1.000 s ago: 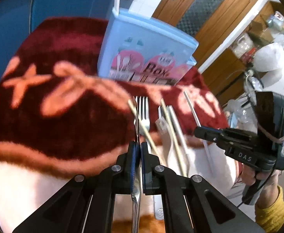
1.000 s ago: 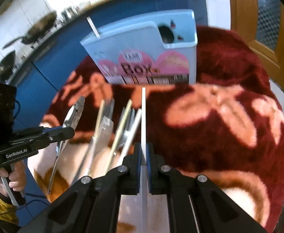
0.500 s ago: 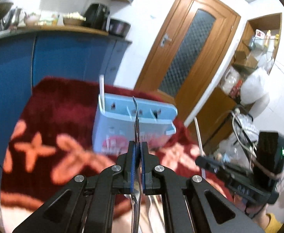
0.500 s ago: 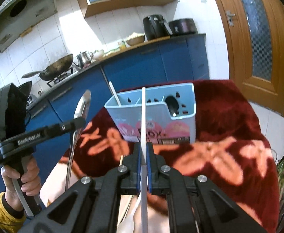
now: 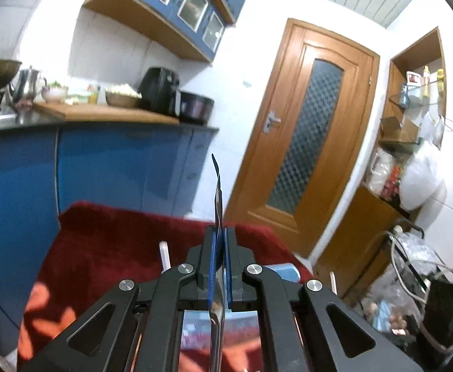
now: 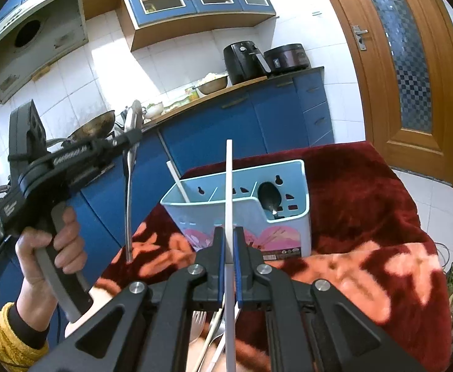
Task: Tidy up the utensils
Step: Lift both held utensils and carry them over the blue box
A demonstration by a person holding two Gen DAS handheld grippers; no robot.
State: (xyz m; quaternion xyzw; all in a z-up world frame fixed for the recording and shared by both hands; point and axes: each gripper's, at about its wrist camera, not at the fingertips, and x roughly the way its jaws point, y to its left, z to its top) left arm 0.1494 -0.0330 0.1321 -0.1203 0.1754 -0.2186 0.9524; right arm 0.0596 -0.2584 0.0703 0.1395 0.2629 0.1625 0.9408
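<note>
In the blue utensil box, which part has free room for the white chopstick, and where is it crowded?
The middle compartments of the utensil box look empty. A black spoon fills the right one; another white stick stands left. The loose cutlery near the right gripper is crowded.

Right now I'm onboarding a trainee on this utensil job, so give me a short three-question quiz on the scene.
1. True or false: the left gripper holds a metal spoon.
2. What does the right gripper clamp? A) fork B) white chopstick C) knife
3. Fill in: a dark spoon already stands in the light blue ____.

Key: 1 true; 2 B; 3 utensil holder.
</note>
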